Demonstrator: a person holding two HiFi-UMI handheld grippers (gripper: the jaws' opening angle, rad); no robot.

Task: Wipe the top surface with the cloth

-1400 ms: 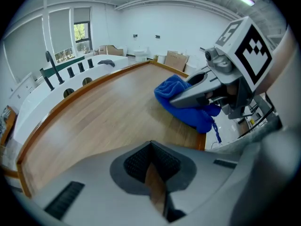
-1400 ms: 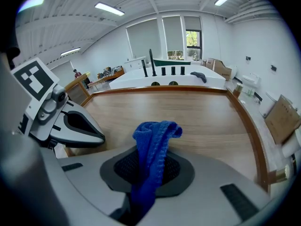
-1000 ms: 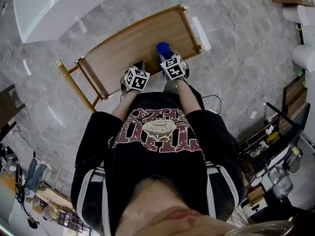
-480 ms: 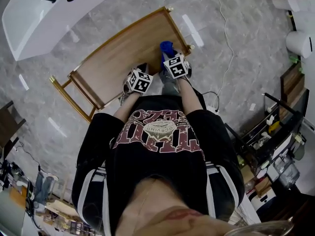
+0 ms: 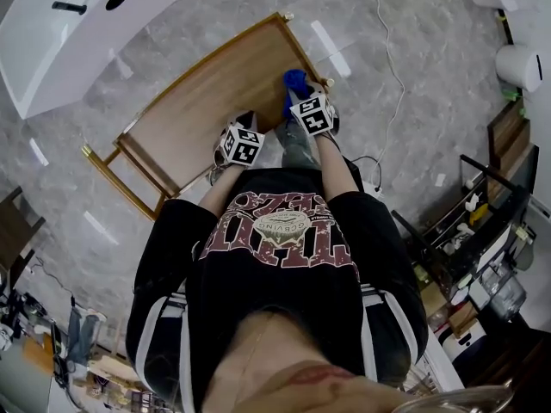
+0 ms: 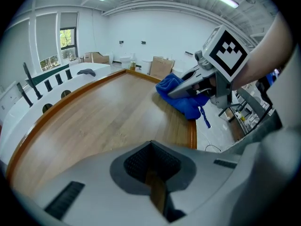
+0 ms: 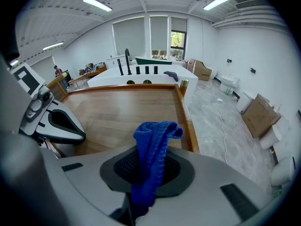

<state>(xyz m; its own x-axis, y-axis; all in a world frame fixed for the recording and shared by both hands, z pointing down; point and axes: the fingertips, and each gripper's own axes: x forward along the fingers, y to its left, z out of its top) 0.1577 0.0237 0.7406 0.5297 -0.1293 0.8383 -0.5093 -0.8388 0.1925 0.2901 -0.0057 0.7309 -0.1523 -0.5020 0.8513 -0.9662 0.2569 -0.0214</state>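
The wooden top (image 5: pixel 202 101) with its raised golden-brown rim fills the middle of the head view. A blue cloth (image 5: pixel 295 80) lies bunched near the top's near right edge, and my right gripper (image 5: pixel 297 95) is shut on it. In the right gripper view the cloth (image 7: pixel 150 145) sticks up out of the right gripper (image 7: pixel 148 173). My left gripper (image 5: pixel 243 120) hovers over the near edge, left of the right one. Its jaws (image 6: pixel 153 166) are shut with nothing between them. The left gripper view shows the cloth (image 6: pixel 181 95) resting on the wood (image 6: pixel 94 121).
A white bathtub (image 5: pixel 77 33) with black taps stands beyond the top on a grey marble floor (image 5: pixel 413 84). A white cable (image 5: pixel 392 67) runs over the floor at the right. Shelves with clutter (image 5: pixel 469 248) stand at the far right.
My right gripper has carried the blue cloth rightward along the top, closer to its right rim. The left gripper has stayed over the near edge.
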